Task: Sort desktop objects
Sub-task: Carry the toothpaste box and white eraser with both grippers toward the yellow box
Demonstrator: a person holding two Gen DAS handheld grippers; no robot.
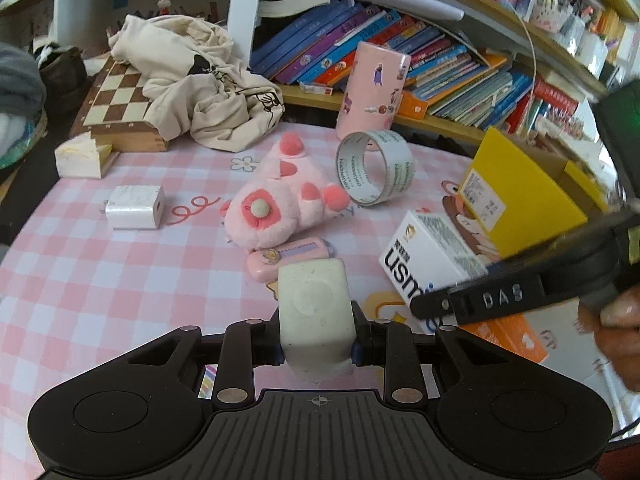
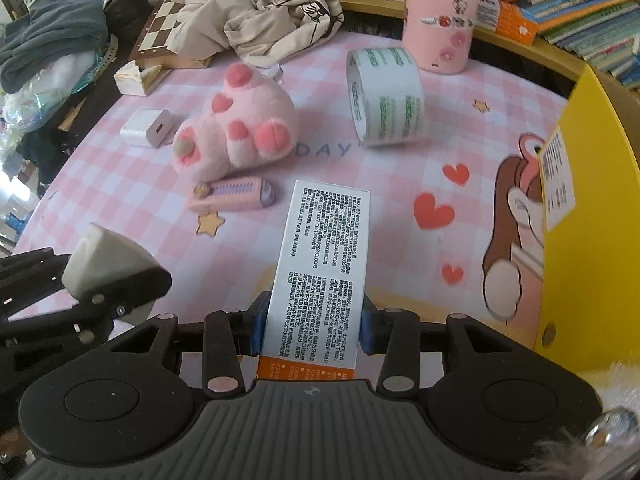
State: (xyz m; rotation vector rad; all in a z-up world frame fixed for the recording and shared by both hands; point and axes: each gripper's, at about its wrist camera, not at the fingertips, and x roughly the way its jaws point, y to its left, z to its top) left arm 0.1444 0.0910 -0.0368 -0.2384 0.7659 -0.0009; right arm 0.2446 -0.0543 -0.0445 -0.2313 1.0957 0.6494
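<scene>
My left gripper [image 1: 318, 350] is shut on a grey-white block [image 1: 314, 312], held above the pink checked tablecloth [image 1: 100, 280]; the block also shows at the left of the right wrist view [image 2: 106, 260]. My right gripper [image 2: 310, 330] is shut on a white and orange printed box [image 2: 320, 272], which shows in the left wrist view [image 1: 428, 260] just right of the block. A pink plush paw [image 1: 276, 196], a pink utility knife [image 2: 232, 194], a tape roll [image 2: 386, 96], a white charger [image 1: 134, 206] and a pink cylinder [image 1: 374, 88] lie beyond.
A yellow box [image 2: 580, 240] stands at the right edge. A chessboard [image 1: 116, 104] under a cream cloth [image 1: 200, 80] sits at the back left, with a small white box [image 1: 82, 156] beside it. A shelf of books [image 1: 440, 64] runs along the back.
</scene>
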